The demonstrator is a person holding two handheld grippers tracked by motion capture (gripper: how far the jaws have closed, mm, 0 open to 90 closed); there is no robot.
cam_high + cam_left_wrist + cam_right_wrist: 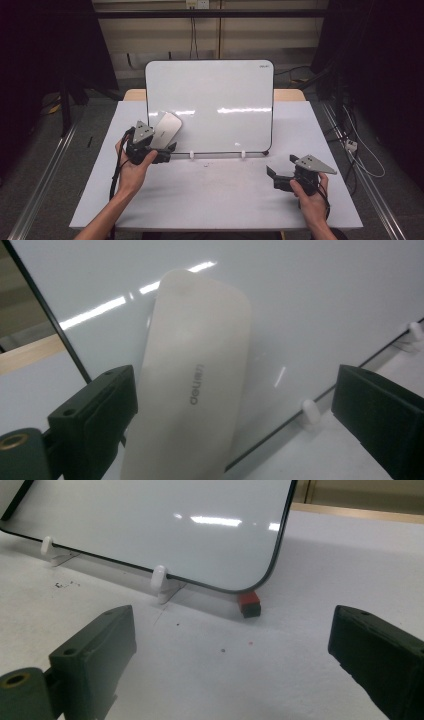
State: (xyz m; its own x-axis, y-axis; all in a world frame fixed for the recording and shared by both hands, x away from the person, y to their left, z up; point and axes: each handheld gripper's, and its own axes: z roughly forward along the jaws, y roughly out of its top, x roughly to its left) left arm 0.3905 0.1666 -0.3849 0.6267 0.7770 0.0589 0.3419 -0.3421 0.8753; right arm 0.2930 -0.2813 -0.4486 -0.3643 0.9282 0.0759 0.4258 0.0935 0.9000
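Observation:
A white whiteboard point(215, 100) stands tilted back on the table point(215, 195). A cream oblong eraser point(166, 129) marked "deli" lies flat against its lower left area point(192, 390). My left gripper point(162, 150) is open around the eraser's lower end point(235, 415). Its left jaw is right beside the eraser's edge, and its right jaw stands well clear. My right gripper point(281, 167) hovers low over the table near the board's lower right corner. It is open with nothing between its jaws point(232, 660).
Two white clips point(191, 154) point(243, 153) hold the board's bottom edge. A small red and black block point(249, 604) sits at the board's lower right corner. Bare table lies in front of the board. Dark stands and cables flank the table.

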